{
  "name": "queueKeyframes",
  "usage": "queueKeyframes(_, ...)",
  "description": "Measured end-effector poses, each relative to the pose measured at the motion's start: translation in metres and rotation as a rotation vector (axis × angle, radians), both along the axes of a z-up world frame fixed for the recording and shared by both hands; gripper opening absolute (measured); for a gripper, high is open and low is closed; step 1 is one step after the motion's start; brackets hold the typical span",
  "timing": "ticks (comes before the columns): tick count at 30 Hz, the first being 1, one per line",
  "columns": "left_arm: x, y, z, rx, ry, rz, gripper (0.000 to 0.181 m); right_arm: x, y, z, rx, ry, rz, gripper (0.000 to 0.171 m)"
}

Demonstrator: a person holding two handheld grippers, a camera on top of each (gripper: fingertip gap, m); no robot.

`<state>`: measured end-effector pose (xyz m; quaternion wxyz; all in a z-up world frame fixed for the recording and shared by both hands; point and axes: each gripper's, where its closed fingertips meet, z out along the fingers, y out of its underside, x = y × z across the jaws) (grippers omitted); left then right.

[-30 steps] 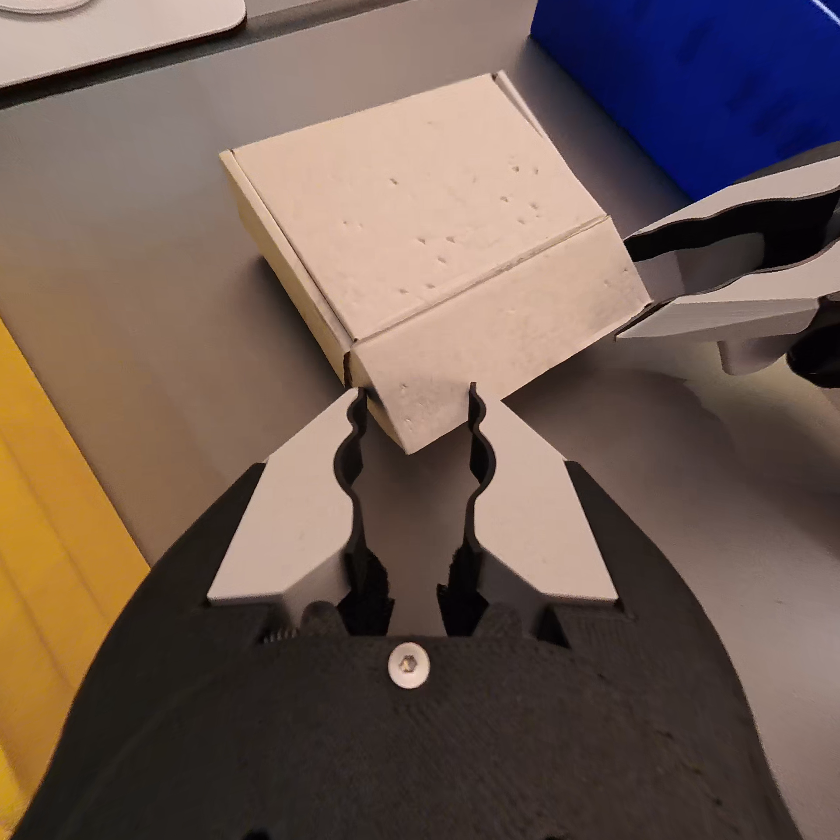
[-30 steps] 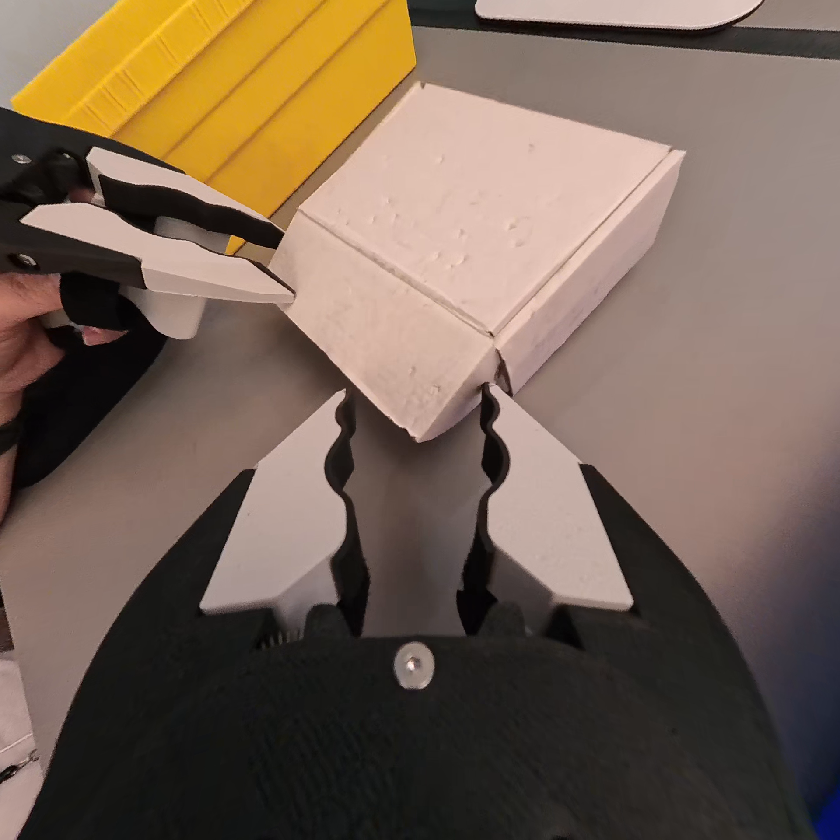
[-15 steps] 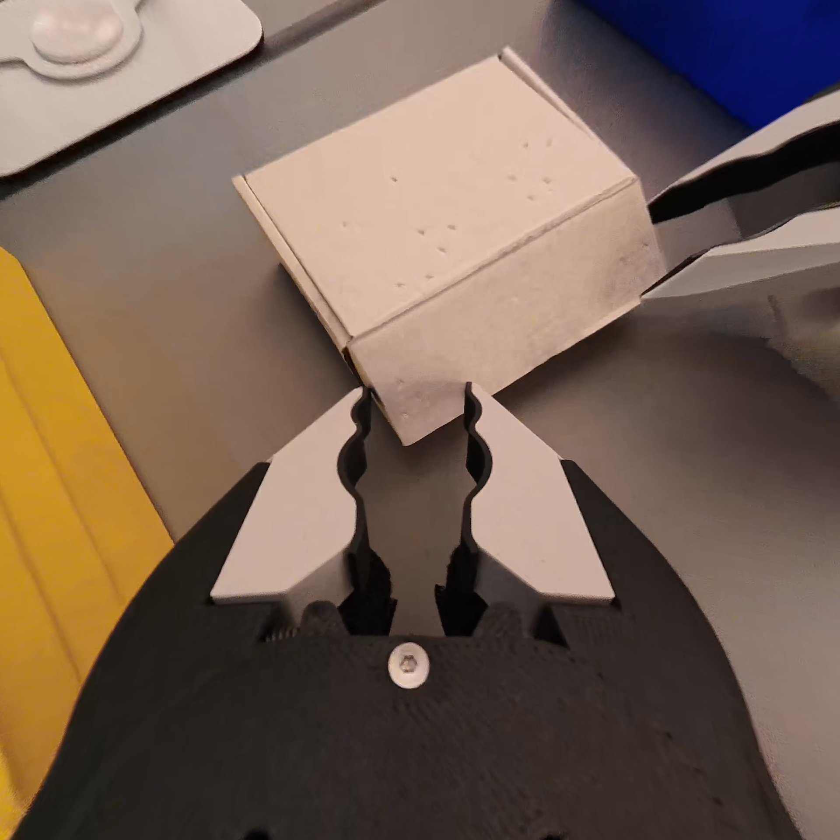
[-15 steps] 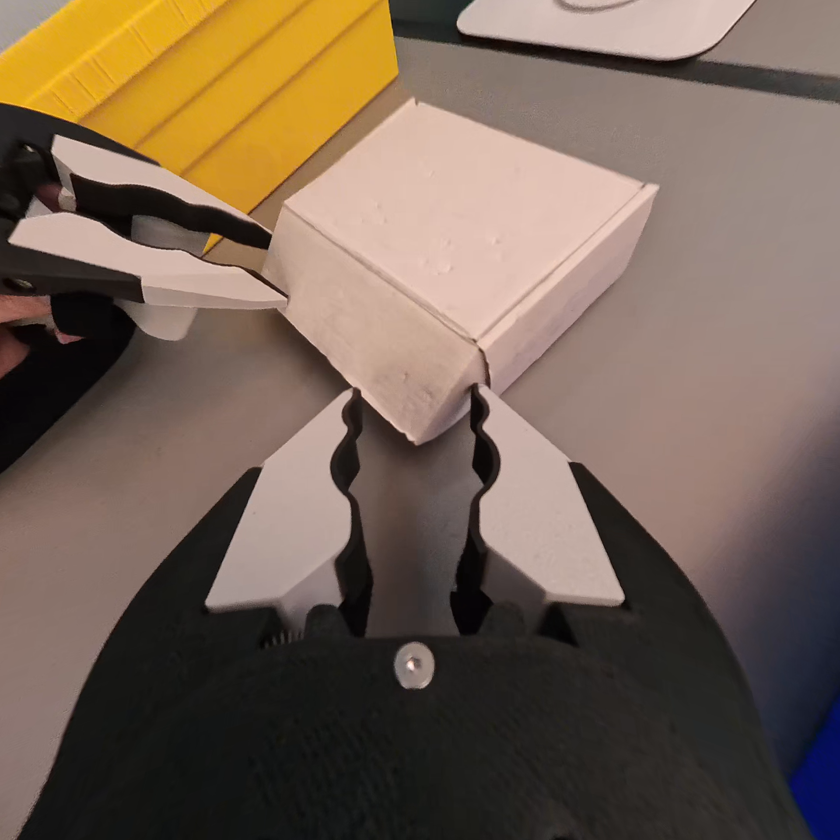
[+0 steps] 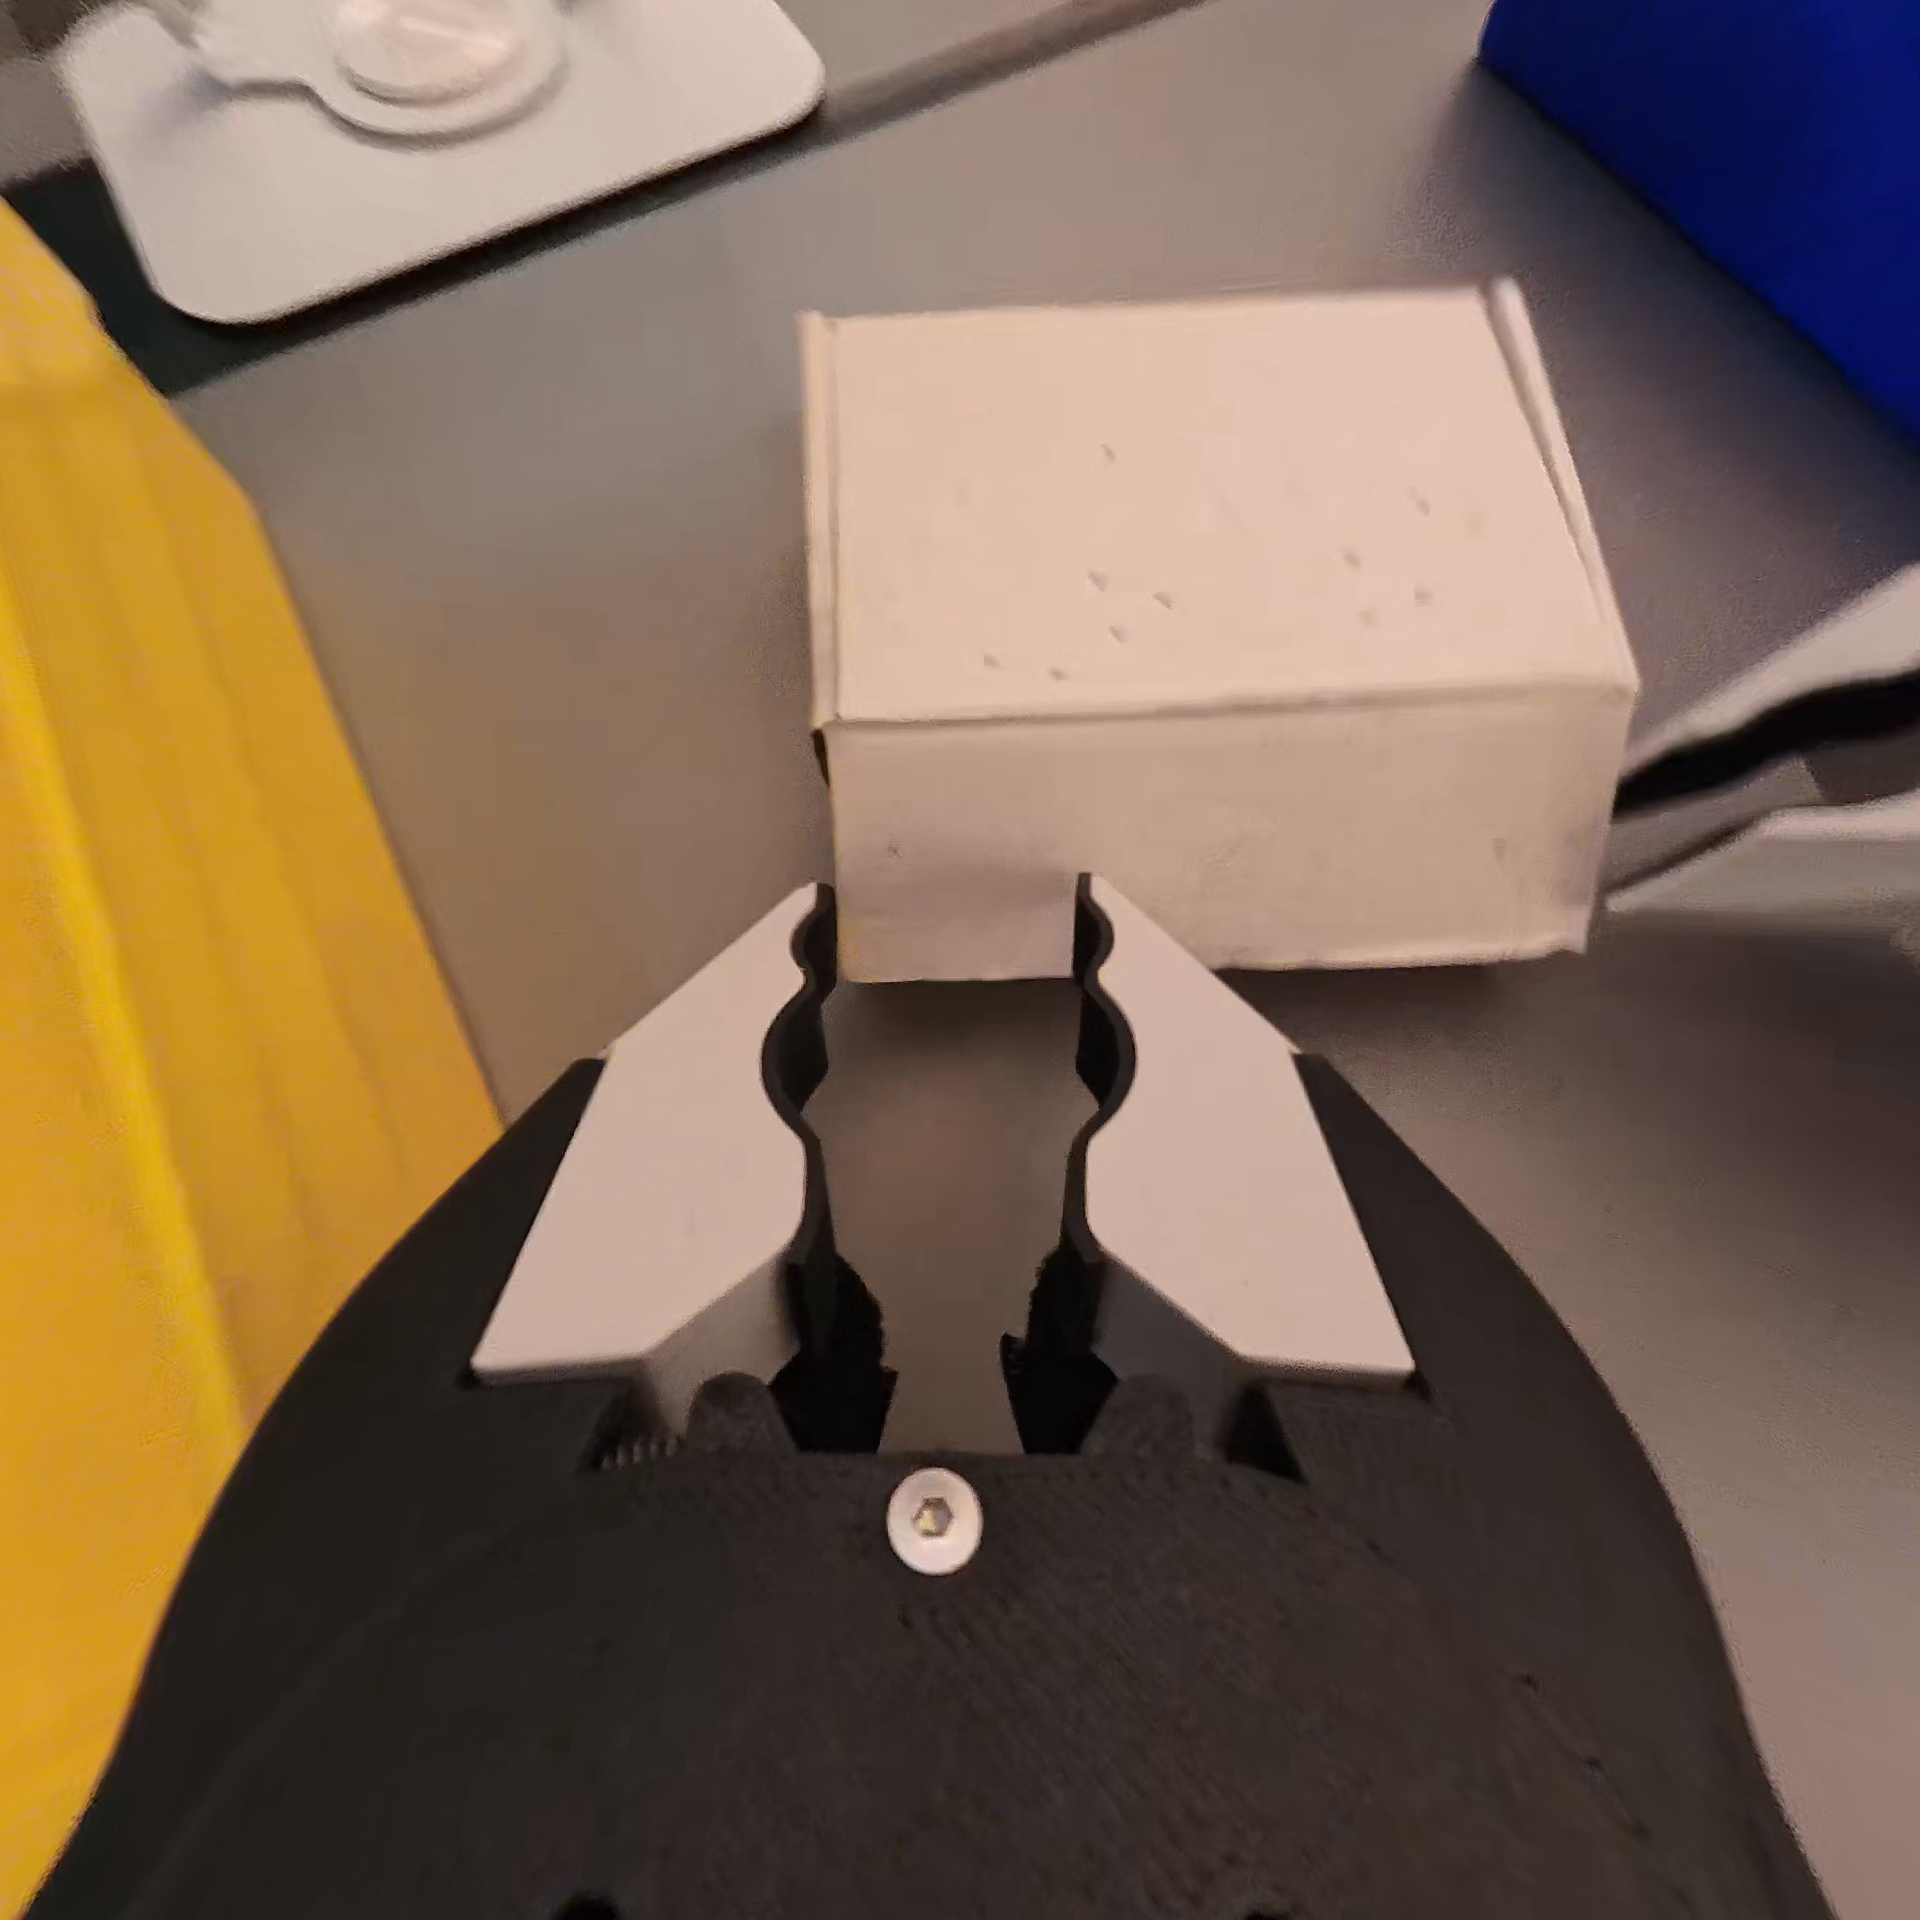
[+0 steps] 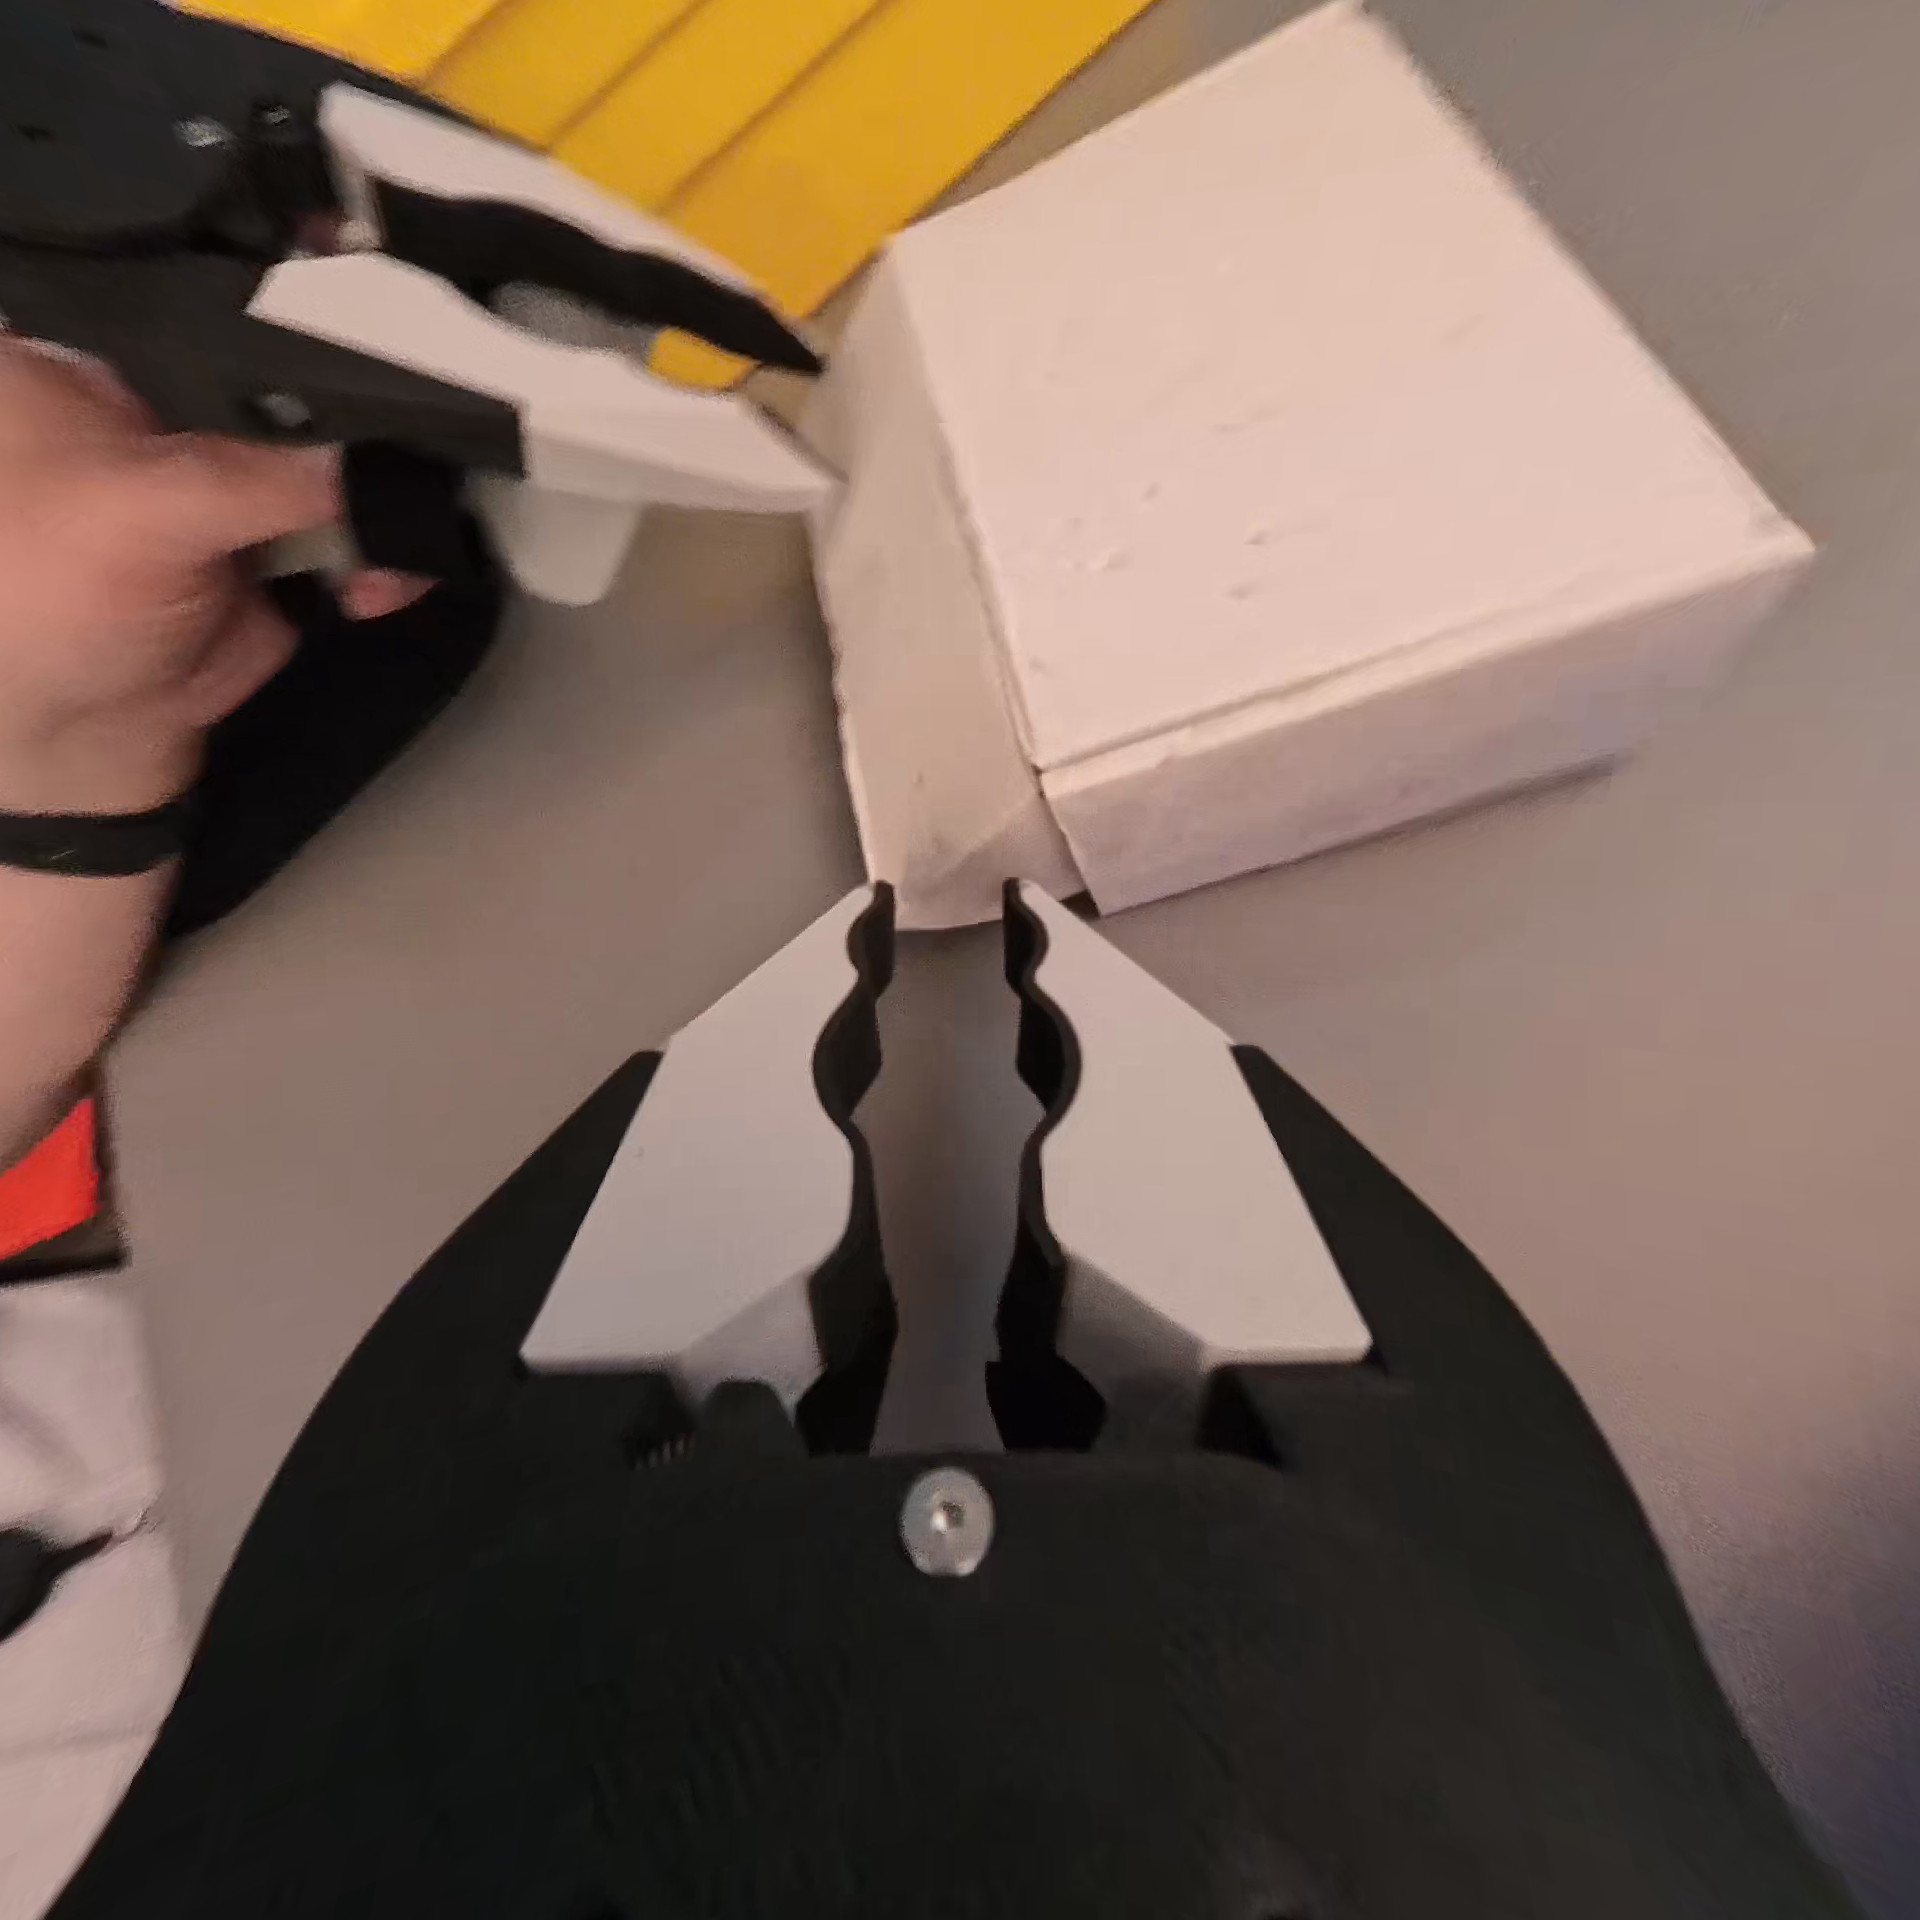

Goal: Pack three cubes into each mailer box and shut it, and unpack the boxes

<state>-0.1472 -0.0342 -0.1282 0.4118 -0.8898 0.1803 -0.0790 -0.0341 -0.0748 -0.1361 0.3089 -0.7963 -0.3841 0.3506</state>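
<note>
A white mailer box (image 5: 1195, 582) lies shut on the grey table, its front flap flat against the front wall. No cubes show. My left gripper (image 5: 951, 894) is open, with its tips against the lower left part of the box's front wall. It also shows in the right wrist view (image 6: 810, 426), touching the same end of the box (image 6: 1299, 395). My right gripper (image 6: 948, 894) has a narrow gap between its jaws, and its tips are at the box's near bottom corner. It shows blurred at the box's right end in the left wrist view (image 5: 1787, 717).
A yellow bin (image 5: 156, 935) stands left of the box and also shows in the right wrist view (image 6: 790, 135). A blue bin (image 5: 1714, 156) stands at the far right. A grey pad (image 5: 436, 177) with a clear object lies behind. A person's hand (image 6: 114, 582) holds the left gripper.
The box's front flap, slanted outward before, now lies flush and the box is shut. The left gripper has swung to face the front wall squarely. The right gripper's jaws have narrowed.
</note>
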Motion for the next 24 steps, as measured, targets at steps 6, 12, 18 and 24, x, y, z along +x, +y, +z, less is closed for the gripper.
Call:
queueKeyframes(6, 0.006, -0.001, 0.031, 0.101, -0.081, -0.006, 0.068, 0.005, 0.03, 0.076, 0.494, 0.007, -0.057, 0.037)
queueKeyframes(12, 0.03, -0.01, 0.018, 0.063, -0.021, -0.085, 0.081, 0.02, 0.121, 0.1, 0.738, -0.33, -0.166, 0.061)
queueKeyframes(18, 0.036, -0.013, -0.003, -0.004, 0.06, -0.067, 0.088, 0.001, 0.165, 0.029, 0.572, -0.581, 0.119, 0.049)
queueKeyframes(24, 0.029, -0.02, -0.008, -0.081, 0.053, -0.13, 0.097, 0.002, 0.128, 0.002, 0.326, -0.594, 0.3, 0.0)
